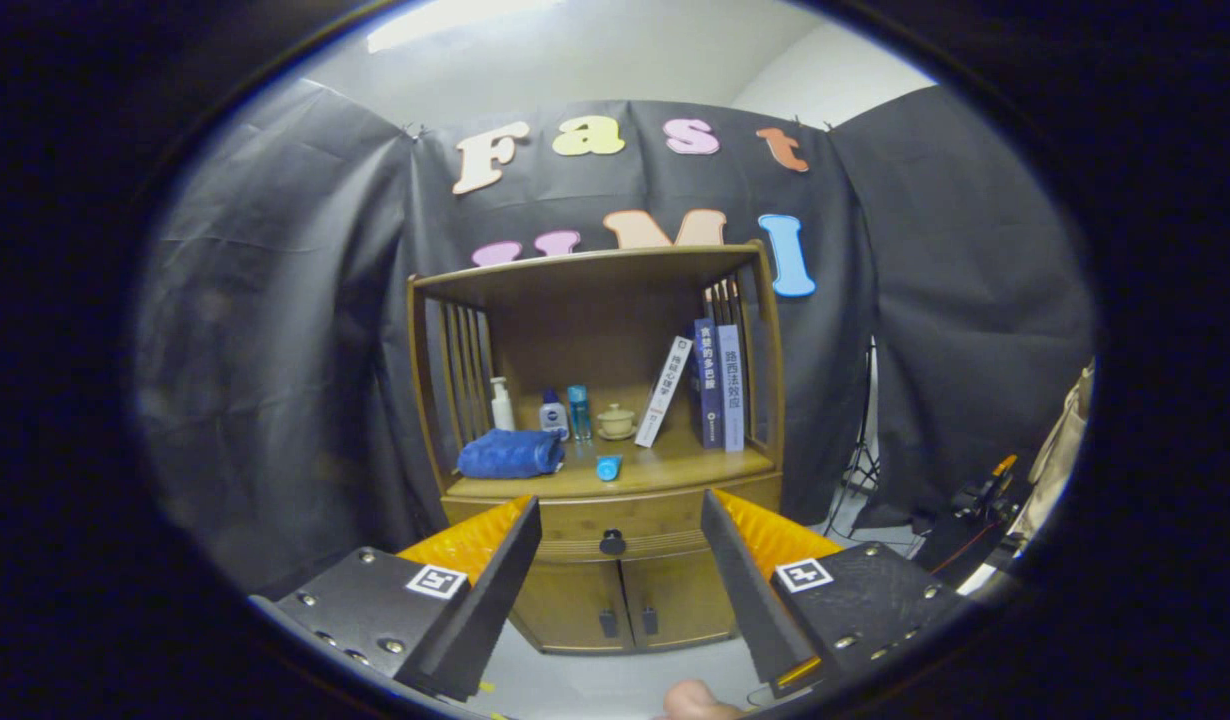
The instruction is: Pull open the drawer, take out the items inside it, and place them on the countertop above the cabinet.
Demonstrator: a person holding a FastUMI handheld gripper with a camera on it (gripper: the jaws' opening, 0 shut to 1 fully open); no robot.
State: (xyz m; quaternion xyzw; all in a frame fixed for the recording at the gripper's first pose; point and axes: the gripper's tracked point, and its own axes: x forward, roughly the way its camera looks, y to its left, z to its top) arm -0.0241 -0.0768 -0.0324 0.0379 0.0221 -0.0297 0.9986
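Seen head-on, a small bamboo-coloured wooden cabinet (595, 440) stands against the black cloth wall (275, 350) of the booth, well beyond the hand-held gripper (620, 520). Its two fingers are spread wide apart and grip nothing; the cabinet's front shows in the gap between them. The wooden drawer (615, 525) sits shut just under the cabinet's open shelf, its round dark knob (612, 542) centred between the fingertips but far ahead of them. Below the drawer, the cabinet's two lower doors (625, 600) are closed, each with a small dark handle near the middle seam.

On the wooden countertop (665, 468) above the drawer, a rolled blue towel (511, 453) lies at the left front of the cabinet. Behind it stand a white pump bottle (501, 404), a small blue-and-white bottle (553, 412) and a clear blue bottle (579, 410). A cream-coloured lidded cup (616, 421) sits near the centre, and a small light-blue object (608, 467) rests at the countertop's front edge, just above the knob. A white book (664, 390) leans rightward against upright blue and lavender books (720, 385) at the cabinet's right side.

A fingertip (690, 700) of the person holding the tool shows close below the fingers.
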